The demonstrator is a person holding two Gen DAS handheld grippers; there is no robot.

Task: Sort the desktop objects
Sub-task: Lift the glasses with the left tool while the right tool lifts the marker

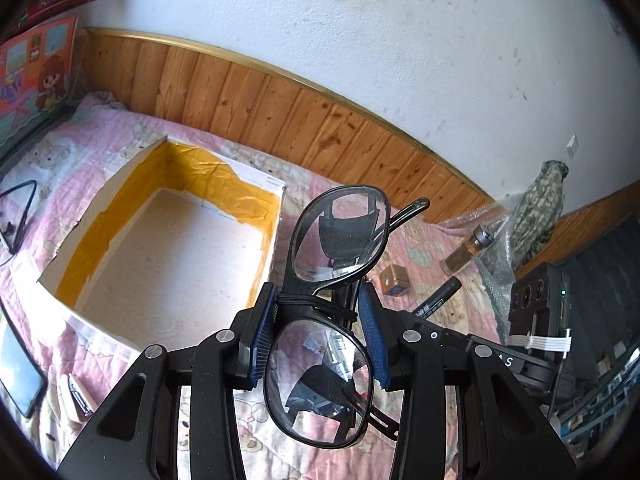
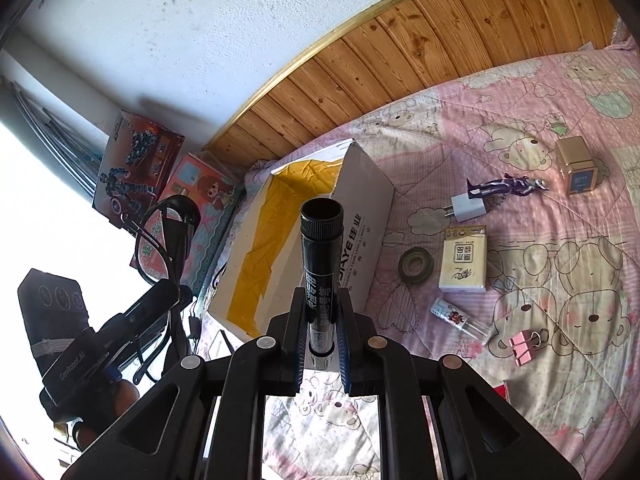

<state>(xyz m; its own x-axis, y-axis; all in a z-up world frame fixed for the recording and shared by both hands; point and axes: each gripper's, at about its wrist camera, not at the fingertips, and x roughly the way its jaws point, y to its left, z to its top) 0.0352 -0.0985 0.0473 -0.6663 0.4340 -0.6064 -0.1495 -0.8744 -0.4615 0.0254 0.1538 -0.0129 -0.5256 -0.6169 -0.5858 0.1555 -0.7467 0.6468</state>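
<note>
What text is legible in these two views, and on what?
"JIAYE": side of the box, first letter partly hidden by the marker; Chinese characters beside it too small to read.
"GenRobot.AI": left claw body.
"AS": right claw body, rest cut off.
Marker label: Chinese print, unreadable.
Tissue pack: Chinese print, unreadable.

Black-framed glasses, folded, clear lenses, clamped at the bridge between the left gripper pads; one lens up, one down. Black marker, capped, white print on barrel, held upright in the right gripper. White cardboard box, open, yellow tape inside its walls, empty, lying on the pink bed quilt
</note>
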